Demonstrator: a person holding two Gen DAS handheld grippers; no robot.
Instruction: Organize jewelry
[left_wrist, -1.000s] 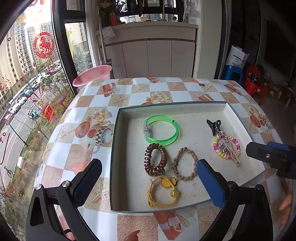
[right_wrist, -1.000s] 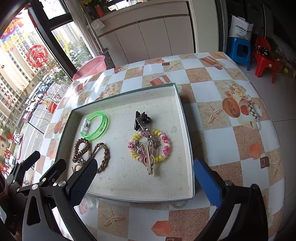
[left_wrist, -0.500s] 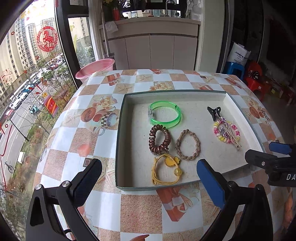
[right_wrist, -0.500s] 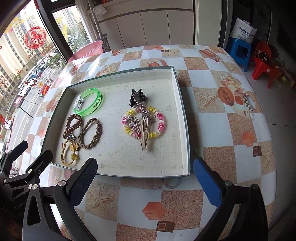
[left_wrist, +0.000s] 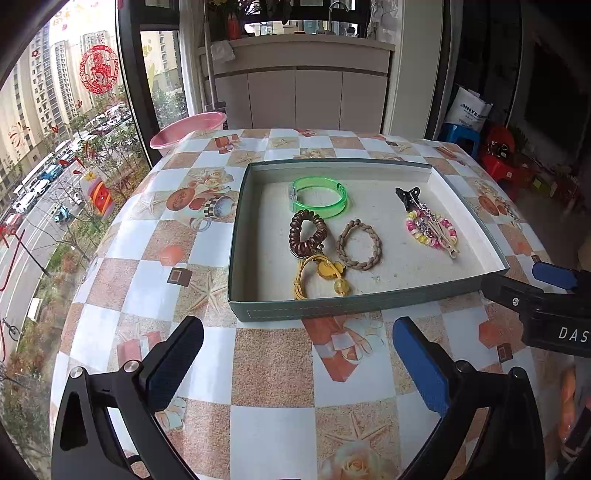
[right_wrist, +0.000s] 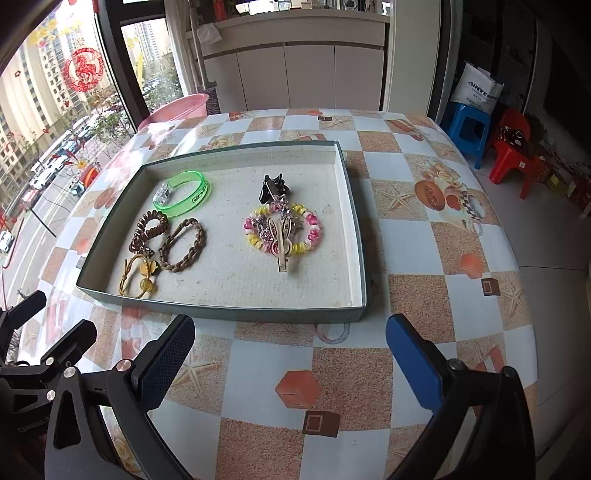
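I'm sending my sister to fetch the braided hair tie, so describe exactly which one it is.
Look in the shallow green tray on the checkered table. In its left-hand cluster, the braided hair tie lies flat beside the brown spiral coil tie, nearer than the green bangle. It alone is a tan plaited loop.

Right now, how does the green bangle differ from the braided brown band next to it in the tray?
The green bangle is smooth, translucent plastic with a clear clasp; the braided brown band is opaque and woven. The bangle lies toward the far wall of the tray, the band nearer. The bangle's wall looks taller than the band's. Both lie flat.
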